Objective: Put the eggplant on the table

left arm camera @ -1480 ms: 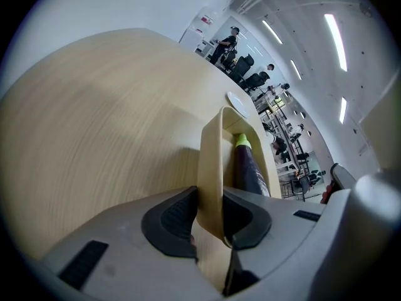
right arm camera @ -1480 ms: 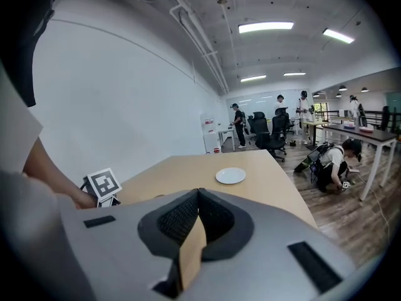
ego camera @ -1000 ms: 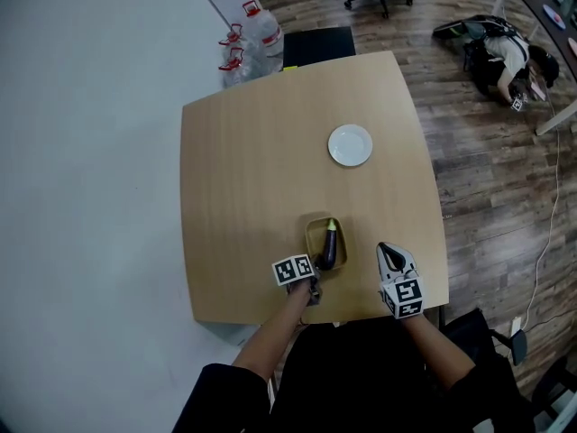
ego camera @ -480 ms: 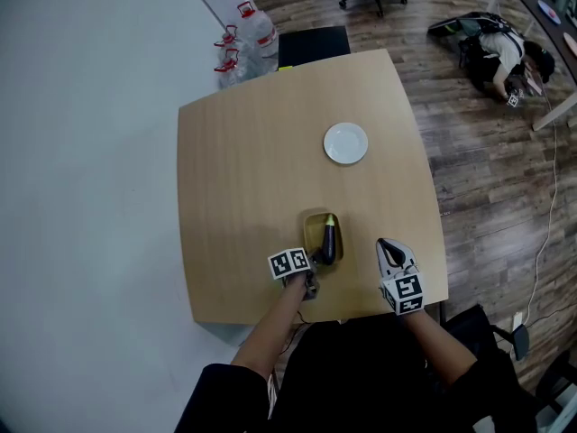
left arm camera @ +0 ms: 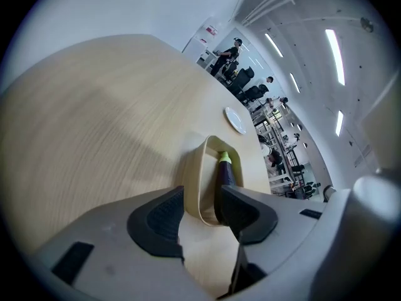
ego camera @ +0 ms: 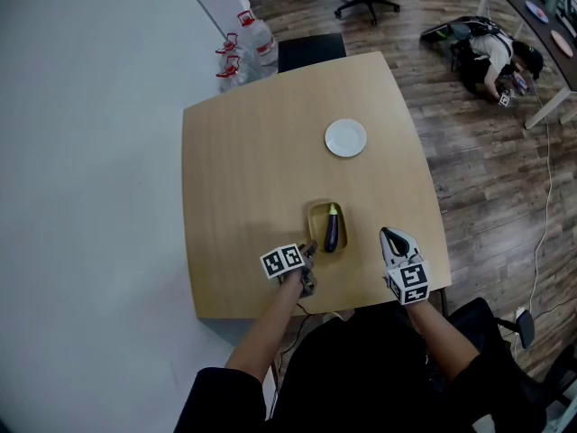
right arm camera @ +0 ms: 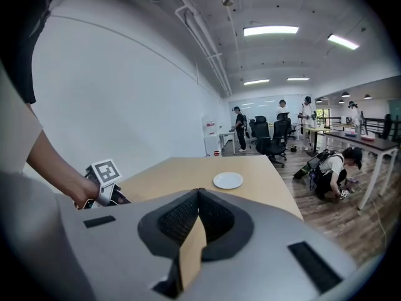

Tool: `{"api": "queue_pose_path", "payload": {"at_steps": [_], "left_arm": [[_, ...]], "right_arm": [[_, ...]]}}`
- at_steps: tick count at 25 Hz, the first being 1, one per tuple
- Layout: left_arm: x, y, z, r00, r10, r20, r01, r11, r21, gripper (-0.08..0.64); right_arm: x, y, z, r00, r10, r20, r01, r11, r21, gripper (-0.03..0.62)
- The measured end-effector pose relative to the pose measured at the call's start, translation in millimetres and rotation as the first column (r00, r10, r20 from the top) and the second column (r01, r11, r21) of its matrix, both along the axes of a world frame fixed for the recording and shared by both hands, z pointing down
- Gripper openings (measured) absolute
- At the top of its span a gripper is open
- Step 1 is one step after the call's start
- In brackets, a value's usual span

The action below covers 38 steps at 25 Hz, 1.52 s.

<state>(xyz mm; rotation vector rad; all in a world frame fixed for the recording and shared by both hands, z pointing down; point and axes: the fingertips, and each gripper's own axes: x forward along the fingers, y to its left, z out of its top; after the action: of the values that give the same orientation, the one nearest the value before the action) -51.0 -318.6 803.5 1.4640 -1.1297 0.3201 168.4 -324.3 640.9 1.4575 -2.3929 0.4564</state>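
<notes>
On your left gripper (left arm camera: 199, 196) the fingers have just been opening and stand released, wide apart. The tray's (ego camera: 309, 228) near rim sits between them, with the eggplant (ego camera: 331, 231) inside at 1 o'clock. On your right gripper (right arm camera: 198, 193) the fingers are clenched on nothing. The table (ego camera: 252, 152) edge lies at 6 — bare top runs to the plate (ego camera: 346, 138) at 12.

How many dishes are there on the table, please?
2. A white plate lies toward the far side of the table; a tan tray holding the eggplant lies near the front edge. None seems hidden.

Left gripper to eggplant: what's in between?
Only the near rim of the tray. The left gripper has just been opening its jaws, which stand open around that rim; the eggplant lies inside, just beyond. The left gripper view shows it best.
</notes>
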Motion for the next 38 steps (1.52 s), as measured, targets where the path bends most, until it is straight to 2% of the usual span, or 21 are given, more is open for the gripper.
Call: {"api": "queue_pose_path", "payload": {"at_steps": [3, 7, 11, 17, 20, 23, 25, 30, 32, 34, 38], "left_arm": [[-1, 11, -25, 1.000, 0.028, -0.008, -0.028, 0.999, 0.033, 0.161], [1, 28, -70, 0.997, 0.051, -0.053, -0.047, 0.995, 0.083, 0.161], [-3, 49, -109, 0.995, 0.075, -0.059, -0.065, 0.986, 0.156, 0.161], [-23, 100, -159, 0.992, 0.013, -0.123, 0.018, 0.969, 0.248, 0.161], [-36, 127, -182, 0.993, 0.005, -0.119, 0.033, 0.950, 0.310, 0.161], [-48, 150, -204, 0.997, 0.008, -0.078, 0.023, 0.918, 0.396, 0.161], [-52, 164, -222, 0.999, 0.023, -0.039, -0.002, 0.884, 0.467, 0.161], [-61, 192, -268, 0.999, 0.006, 0.046, -0.034, 0.763, 0.645, 0.151], [-65, 204, -277, 0.998, -0.014, 0.054, -0.027, 0.724, 0.689, 0.110], [-70, 214, -280, 0.997, -0.034, 0.075, -0.030, 0.698, 0.715, 0.051], [-75, 231, -281, 0.987, -0.049, 0.156, -0.083, 0.673, 0.735, 0.028]], "right_arm": [[0, 7, -13, 1.000, 0.018, 0.011, -0.019, 1.000, 0.025, 0.058], [-14, 29, -30, 0.999, -0.014, 0.038, 0.012, 0.999, 0.048, 0.058], [-26, 59, -37, 0.999, -0.025, 0.041, 0.023, 0.999, 0.047, 0.058], [-49, 109, -43, 0.999, -0.031, 0.028, 0.030, 0.999, 0.036, 0.058], [-58, 129, -47, 1.000, -0.012, 0.014, 0.012, 1.000, 0.024, 0.058], [-70, 148, -53, 1.000, 0.002, 0.004, -0.002, 1.000, 0.018, 0.058], [-78, 161, -60, 1.000, 0.010, 0.002, -0.010, 1.000, 0.016, 0.058], [-103, 187, -79, 0.999, 0.023, 0.036, -0.024, 1.000, 0.009, 0.058], [-114, 196, -87, 0.998, 0.020, 0.056, -0.020, 1.000, 0.014, 0.058], [-124, 204, -95, 0.998, 0.007, 0.056, -0.008, 1.000, 0.025, 0.058], [-137, 220, -112, 0.997, 0.000, 0.075, -0.003, 0.999, 0.032, 0.058]]}}
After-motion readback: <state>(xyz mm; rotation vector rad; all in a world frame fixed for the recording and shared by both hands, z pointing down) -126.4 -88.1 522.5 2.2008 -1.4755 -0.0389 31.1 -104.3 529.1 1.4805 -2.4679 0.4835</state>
